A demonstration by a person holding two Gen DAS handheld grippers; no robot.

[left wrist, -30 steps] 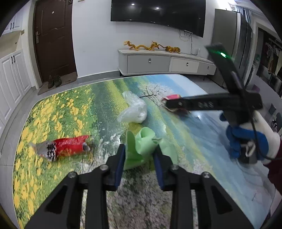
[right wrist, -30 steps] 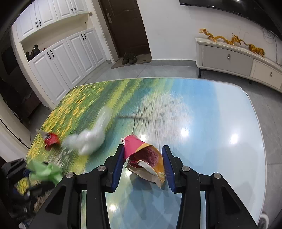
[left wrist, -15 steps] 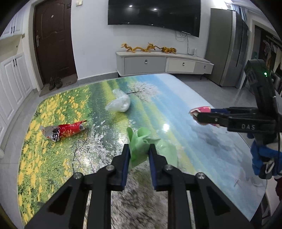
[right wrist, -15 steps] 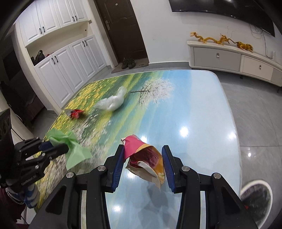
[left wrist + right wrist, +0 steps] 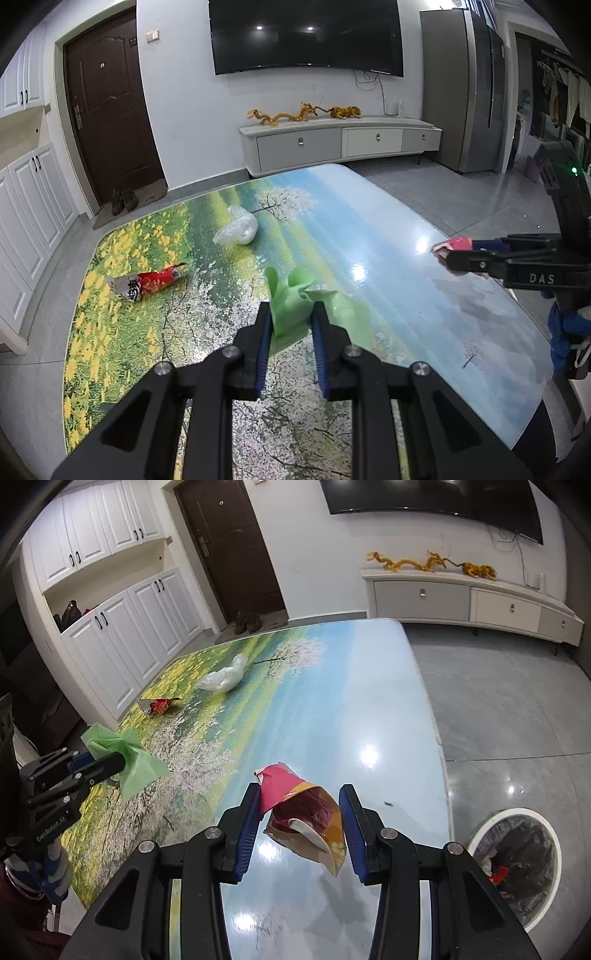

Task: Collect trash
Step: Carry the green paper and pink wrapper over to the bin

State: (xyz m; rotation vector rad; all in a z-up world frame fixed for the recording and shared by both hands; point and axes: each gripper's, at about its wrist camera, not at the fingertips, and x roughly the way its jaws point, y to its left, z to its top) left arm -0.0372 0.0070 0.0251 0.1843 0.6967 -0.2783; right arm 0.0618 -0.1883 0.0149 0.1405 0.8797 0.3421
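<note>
A: Both hand-held grippers have been carried back and to the right since the earlier frames; the bin (image 5: 517, 867) has come into the right wrist view at lower right, on the floor beside the table (image 5: 388, 701).

B: Left hand-held gripper (image 5: 291, 325) state?

A: Clenched on the green plastic bag (image 5: 295, 299); the jaws have just been closing, with the bag pinched between them and hanging clear of the table.

B: Right hand-held gripper (image 5: 299, 812)?

A: Grasping the pink and orange snack wrapper (image 5: 306, 812), held between the pads above the glossy table edge.

B: Key relation for the coming move?

A: The bin is seen right of and below the right hand-held gripper, past the table's right edge. The right one is judged nearer to it; the left one is seen well over to the left. The wrapper's long axis is slanted, pink end up and left, open end down and right, toward the bin.

B: Trash left on the table?

A: The red wrapper (image 5: 147, 284) and the white plastic bag (image 5: 236, 230) are left lying far and left, well apart from both held items.
</note>
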